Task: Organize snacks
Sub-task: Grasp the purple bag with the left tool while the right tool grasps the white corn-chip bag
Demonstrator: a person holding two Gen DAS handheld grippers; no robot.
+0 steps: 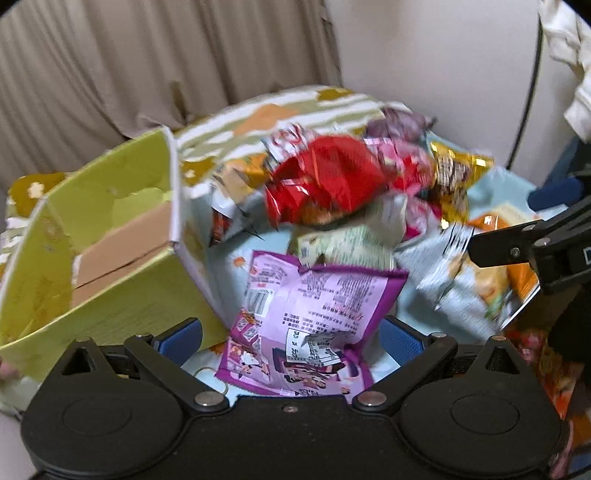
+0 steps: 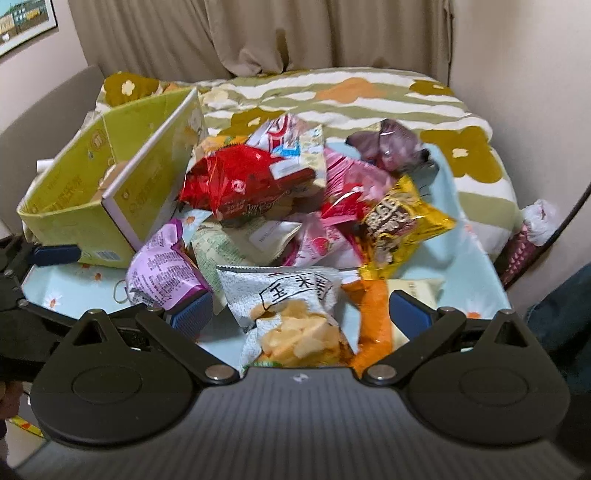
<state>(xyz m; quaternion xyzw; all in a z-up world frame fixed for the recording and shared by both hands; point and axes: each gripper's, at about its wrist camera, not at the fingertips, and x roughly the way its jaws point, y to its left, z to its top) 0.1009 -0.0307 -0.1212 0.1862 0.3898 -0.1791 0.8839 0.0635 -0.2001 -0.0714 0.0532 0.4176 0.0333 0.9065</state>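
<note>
A heap of snack bags lies on a bed. My left gripper [image 1: 291, 338] is open, its blue pads either side of a purple snack bag [image 1: 306, 314], not closed on it. The same purple bag shows in the right wrist view [image 2: 162, 269]. My right gripper [image 2: 301, 314] is open, its pads astride a silver chip bag [image 2: 291, 306] and an orange bag [image 2: 373, 321]. A red bag [image 2: 240, 184], a yellow bag [image 2: 399, 225] and pink bags [image 2: 343, 177] lie farther back. An open yellow-green cardboard box [image 1: 110, 236] stands to the left.
The bed has a light blue sheet [image 2: 465, 280] and a flowered striped quilt [image 2: 332, 92] behind the heap. Curtains [image 2: 258, 33] hang at the back and walls close in on the right. The right gripper's arm shows at the right edge of the left wrist view [image 1: 524, 247].
</note>
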